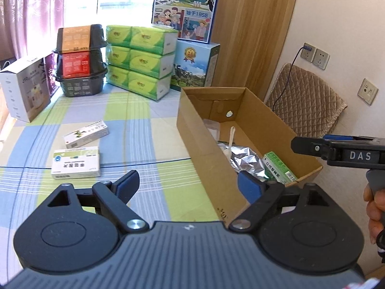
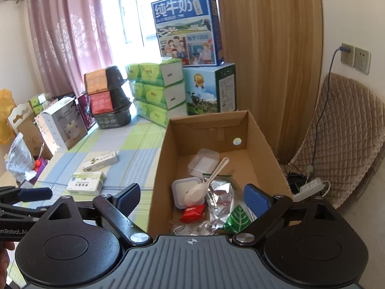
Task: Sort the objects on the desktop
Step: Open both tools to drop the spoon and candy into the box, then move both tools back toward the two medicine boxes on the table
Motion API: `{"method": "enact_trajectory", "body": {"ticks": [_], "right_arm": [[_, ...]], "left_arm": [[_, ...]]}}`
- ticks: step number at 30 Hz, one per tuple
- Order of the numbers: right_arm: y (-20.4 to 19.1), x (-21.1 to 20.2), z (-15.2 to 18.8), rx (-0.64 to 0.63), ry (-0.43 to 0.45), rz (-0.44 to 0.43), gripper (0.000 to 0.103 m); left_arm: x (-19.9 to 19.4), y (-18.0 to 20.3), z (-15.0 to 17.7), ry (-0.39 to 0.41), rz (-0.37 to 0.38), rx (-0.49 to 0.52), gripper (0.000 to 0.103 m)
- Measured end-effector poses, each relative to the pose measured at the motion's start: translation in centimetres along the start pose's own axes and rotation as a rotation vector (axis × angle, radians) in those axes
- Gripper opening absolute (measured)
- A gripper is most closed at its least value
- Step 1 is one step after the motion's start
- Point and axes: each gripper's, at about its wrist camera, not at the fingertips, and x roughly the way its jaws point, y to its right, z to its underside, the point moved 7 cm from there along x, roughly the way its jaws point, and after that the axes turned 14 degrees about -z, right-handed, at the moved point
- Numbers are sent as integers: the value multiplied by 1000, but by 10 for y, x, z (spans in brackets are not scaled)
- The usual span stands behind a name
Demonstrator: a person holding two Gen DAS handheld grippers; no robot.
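Observation:
An open cardboard box (image 1: 195, 130) (image 2: 160, 175) stands on the checked cloth. Inside lie a white spoon (image 2: 207, 184), a foil pouch (image 2: 220, 198), a red packet (image 2: 192, 213), a green leaf-print carton (image 2: 237, 220) (image 1: 279, 168) and clear plastic tubs (image 2: 204, 162). Two medicine boxes rest on the cloth left of it: a white-green one (image 1: 75, 162) (image 2: 86, 183) and a slimmer one (image 1: 86, 133) (image 2: 101, 160) behind. My left gripper (image 1: 190, 189) is open, straddling the box's near left wall. My right gripper (image 2: 192, 201) is open above the box's near end, nothing between its fingers.
At the back stand green tissue packs (image 1: 142, 60), stacked black bowls (image 1: 80, 60), milk cartons (image 1: 195, 65) and a white appliance box (image 1: 24, 89). A quilted chair (image 2: 341, 132) and a power strip (image 2: 310, 186) sit right of the table, by wall sockets (image 1: 315, 56).

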Motion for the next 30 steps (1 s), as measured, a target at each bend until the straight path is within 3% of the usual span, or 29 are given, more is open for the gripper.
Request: {"method": "enact_trajectory", "body": {"ticks": [4, 8, 22, 30], "right_arm": [[-10, 2, 2, -15, -5, -4, 101], [-17, 5, 4, -17, -12, -7, 101], [-56, 23, 8, -49, -35, -60, 101], [-92, 40, 11, -83, -50, -118, 101]], "left_arm": [[-5, -13, 2, 18, -19, -2, 97], [-8, -25, 5, 26, -49, 1, 101], [-5, -73, 20, -6, -101, -22, 101], [-2, -119, 39, -33, -160, -33, 101]]}}
